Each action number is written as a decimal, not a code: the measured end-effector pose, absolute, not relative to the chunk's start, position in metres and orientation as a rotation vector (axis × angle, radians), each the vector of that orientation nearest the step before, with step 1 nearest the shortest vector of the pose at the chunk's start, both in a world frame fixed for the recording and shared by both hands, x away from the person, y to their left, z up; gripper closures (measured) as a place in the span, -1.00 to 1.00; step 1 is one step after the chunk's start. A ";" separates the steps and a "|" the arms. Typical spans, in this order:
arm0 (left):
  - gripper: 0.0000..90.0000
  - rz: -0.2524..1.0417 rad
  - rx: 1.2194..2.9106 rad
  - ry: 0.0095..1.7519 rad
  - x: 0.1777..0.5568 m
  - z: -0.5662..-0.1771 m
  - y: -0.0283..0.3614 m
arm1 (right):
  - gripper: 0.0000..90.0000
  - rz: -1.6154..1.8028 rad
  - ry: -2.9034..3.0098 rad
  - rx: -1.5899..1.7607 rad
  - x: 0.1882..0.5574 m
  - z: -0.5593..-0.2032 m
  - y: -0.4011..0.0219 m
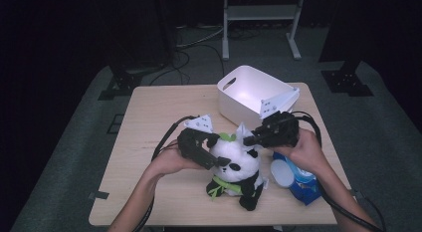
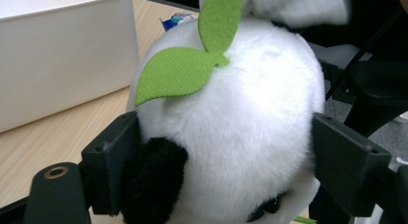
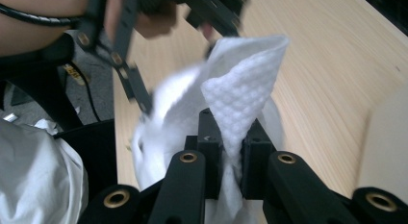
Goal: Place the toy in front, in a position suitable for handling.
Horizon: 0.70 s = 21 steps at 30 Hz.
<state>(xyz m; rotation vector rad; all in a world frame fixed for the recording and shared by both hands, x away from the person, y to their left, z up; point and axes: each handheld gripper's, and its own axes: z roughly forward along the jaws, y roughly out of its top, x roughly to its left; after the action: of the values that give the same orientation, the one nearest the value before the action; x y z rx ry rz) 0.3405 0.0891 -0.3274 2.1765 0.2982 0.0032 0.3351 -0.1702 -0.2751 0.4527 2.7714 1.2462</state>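
While left gripper (image 2: 221,156) fingers clamp panda (image 1: 234,167) head, hiding face, right gripper (image 3: 231,161) pinches tissue (image 3: 240,94).

Plush panda (image 1: 234,167): white body and head, black ears, eye patches and limbs; two bright green felt leaves (image 2: 185,65) with a fine ribbed weave sat on the crown, and a green sash crossed the belly.
Paper wipe (image 3: 243,96): white, embossed with a small diamond quilt pattern.
Left tool (image 1: 219,150) and right tool (image 1: 247,140): matt black, with brass-coloured rivets and pale grey plates on top.
Bin (image 1: 251,95), upper centre of the high view: plain white.
Pack (image 1: 298,182), lower right: blue, with a pale lid.
Desk (image 1: 159,112): light wood, faint straight grain.
Floor (image 1: 388,137): grey carpet.
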 end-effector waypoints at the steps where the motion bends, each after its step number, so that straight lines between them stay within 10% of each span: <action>1: -0.62 0.002 2.177 0.302 0.341 -0.328 0.091 | 0.81 1.234 2.769 0.475 0.336 -0.278 -0.176; 21: -0.63 -0.010 2.136 0.362 0.343 -0.334 0.114 | 0.72 0.991 2.752 1.028 0.359 -0.392 -0.281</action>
<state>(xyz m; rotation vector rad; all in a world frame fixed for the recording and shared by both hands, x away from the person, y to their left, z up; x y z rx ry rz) 0.3429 0.1138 -0.3337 2.1356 0.3619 -0.0099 0.3591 -0.2814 -0.3916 1.0283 2.7523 0.9913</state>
